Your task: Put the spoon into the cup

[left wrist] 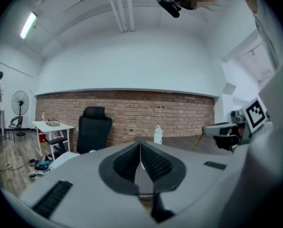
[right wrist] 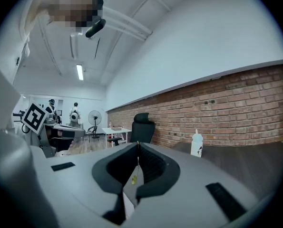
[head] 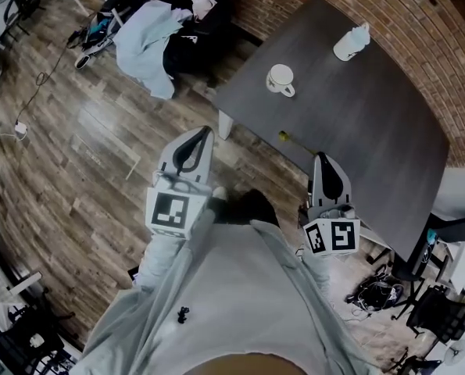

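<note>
Yellow spoon (head: 289, 139) — in right gripper's (head: 321, 158) jaws; white cup (head: 280, 79) upright.

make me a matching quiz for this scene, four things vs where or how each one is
1 cup
2 bottle
3 spoon
4 left tool

a gripped in the right tool
b shut, empty
c on the table, nearer the person
d on the table, by the brick wall

Pairs: 1-c, 2-d, 3-a, 4-b
</note>
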Tool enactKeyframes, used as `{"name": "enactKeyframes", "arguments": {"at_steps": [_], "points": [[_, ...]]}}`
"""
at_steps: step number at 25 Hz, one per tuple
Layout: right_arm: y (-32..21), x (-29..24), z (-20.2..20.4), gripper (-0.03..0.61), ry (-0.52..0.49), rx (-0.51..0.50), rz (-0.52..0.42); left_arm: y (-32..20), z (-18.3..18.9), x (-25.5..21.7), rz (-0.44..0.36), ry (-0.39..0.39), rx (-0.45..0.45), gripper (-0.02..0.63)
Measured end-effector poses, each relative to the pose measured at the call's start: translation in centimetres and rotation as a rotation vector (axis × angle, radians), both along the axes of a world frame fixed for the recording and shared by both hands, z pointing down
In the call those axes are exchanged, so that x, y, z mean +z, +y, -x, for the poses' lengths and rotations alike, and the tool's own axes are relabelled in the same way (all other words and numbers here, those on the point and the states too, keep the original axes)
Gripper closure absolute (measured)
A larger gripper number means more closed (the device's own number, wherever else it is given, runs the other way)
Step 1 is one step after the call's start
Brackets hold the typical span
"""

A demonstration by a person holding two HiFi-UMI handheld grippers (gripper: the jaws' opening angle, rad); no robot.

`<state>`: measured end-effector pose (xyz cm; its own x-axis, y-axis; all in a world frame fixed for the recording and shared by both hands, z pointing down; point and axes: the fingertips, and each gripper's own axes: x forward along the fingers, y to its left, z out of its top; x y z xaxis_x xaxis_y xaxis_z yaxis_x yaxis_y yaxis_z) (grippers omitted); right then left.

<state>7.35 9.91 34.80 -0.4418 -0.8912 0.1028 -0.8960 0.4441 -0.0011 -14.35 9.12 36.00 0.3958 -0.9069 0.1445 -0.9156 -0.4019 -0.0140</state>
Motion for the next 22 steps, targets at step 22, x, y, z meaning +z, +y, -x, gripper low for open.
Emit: {"name": "enactKeyframes", "arguments": {"at_steps": [22], "points": [[-19.6, 0.0, -3.5, 0.558, -0.042, -0.008, 0.022, -20.1, -5.1, -0.4, 0.052, 0.006, 0.030, 0.591]]}}
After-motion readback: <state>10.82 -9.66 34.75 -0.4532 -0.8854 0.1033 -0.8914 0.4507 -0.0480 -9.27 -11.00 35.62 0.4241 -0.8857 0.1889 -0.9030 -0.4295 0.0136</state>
